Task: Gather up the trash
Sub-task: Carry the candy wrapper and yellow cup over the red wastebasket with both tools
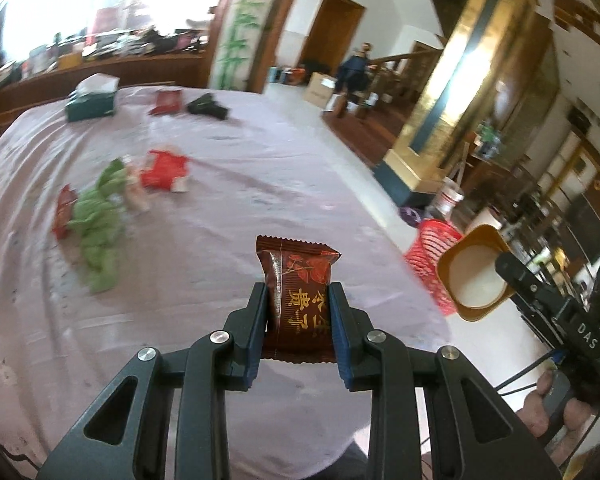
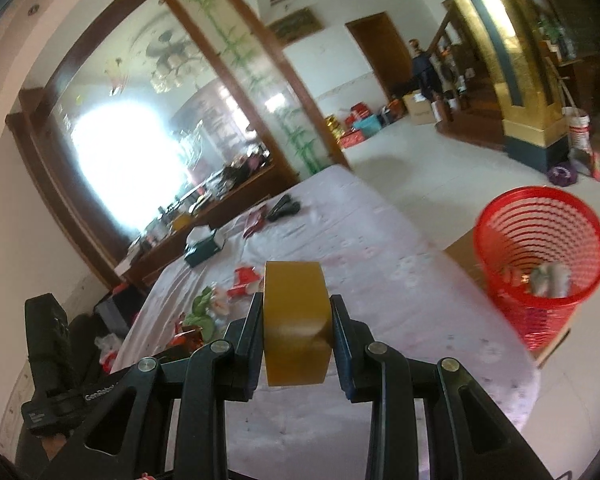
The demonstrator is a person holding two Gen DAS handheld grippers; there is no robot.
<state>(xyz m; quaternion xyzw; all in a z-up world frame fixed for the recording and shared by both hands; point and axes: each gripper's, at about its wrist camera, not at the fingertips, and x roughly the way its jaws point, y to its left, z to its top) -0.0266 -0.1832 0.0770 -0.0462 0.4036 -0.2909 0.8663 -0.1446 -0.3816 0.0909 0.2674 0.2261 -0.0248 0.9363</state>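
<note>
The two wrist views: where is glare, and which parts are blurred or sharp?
Left wrist view: the window at top left is blown out white; the green wrappers and red basket are smeared, while the brown snack packet in the left gripper is sharp. Right wrist view: the glass partition glares white; the tape roll in the right gripper is sharp.

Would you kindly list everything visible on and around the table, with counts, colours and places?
snack packet: one, brown-red, held in left gripper jaws
tape roll: one, yellow-brown, held in right gripper jaws
wastebasket: one, red mesh, beside the table, some trash inside
tablecloth: one, pale pink, covering the table
tissue box: one, dark green, far end
green wrappers: a heap, mid-table
red wrappers: several, mid-table and far end
dark packet: one, far end
hand: one, lower right in the left wrist view
</note>
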